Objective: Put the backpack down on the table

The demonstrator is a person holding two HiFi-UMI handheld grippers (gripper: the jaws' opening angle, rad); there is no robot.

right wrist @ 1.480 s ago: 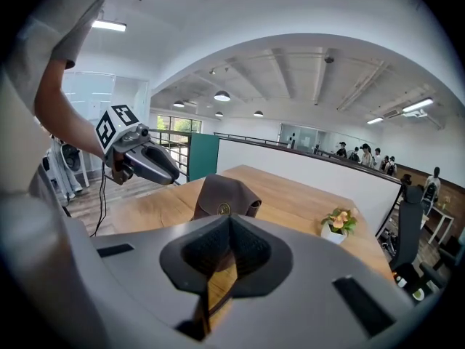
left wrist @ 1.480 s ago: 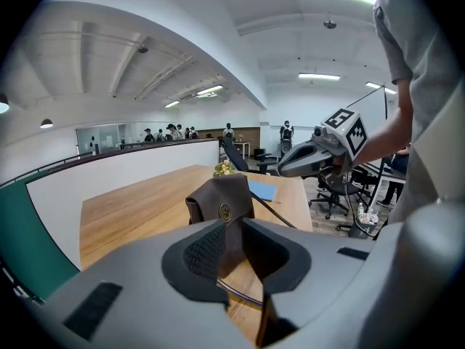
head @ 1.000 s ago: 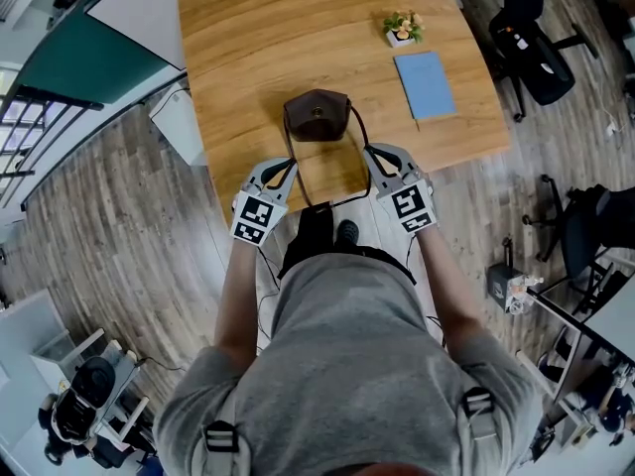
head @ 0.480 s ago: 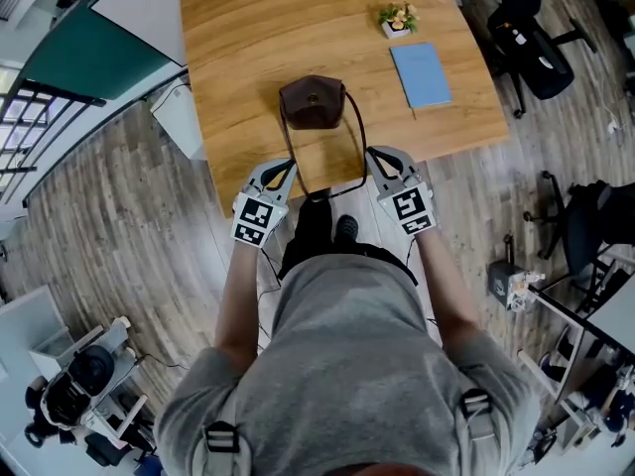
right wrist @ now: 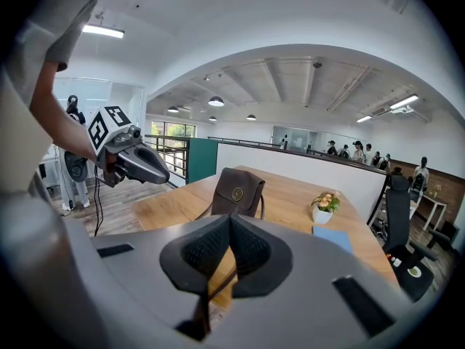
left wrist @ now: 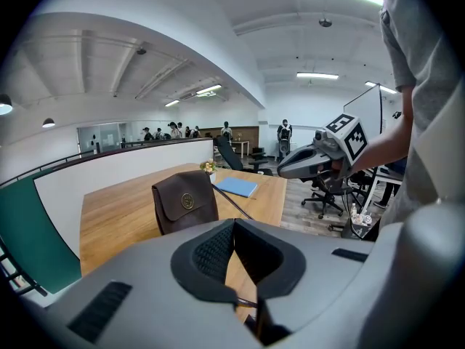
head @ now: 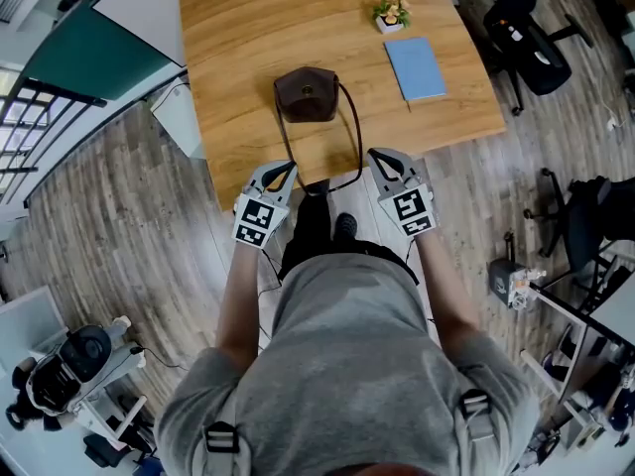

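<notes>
Head view shows the backpack (head: 306, 95) standing upright on the wooden table (head: 248, 28), a little in from the near edge, its flap facing the person. It appears to rest on its own base, so the setting-down looks done or all but done. Its long strap (head: 354, 137) runs from the bag toward the person in a loop that hangs past the table edge, which is why both tools sit low and close to that edge rather than over the bag. The left gripper (head: 285, 167) is at the loop's left side and the right gripper (head: 380, 155) at its right, well apart, keeping the loop spread instead of tangled. In the left gripper view the jaws are pressed together, and a dark strip of strap comes out below them; the right gripper view shows the same, jaws closed with a brown strip of strap (right wrist: 221, 283) passing between the pads (thin, so easy to miss). The strap looks slack rather than taut, so the bag is probably bearing no pull. A blue notebook (head: 415, 67) and a small potted plant (head: 393, 14) lie farther right on the table, clear of the bag.
</notes>
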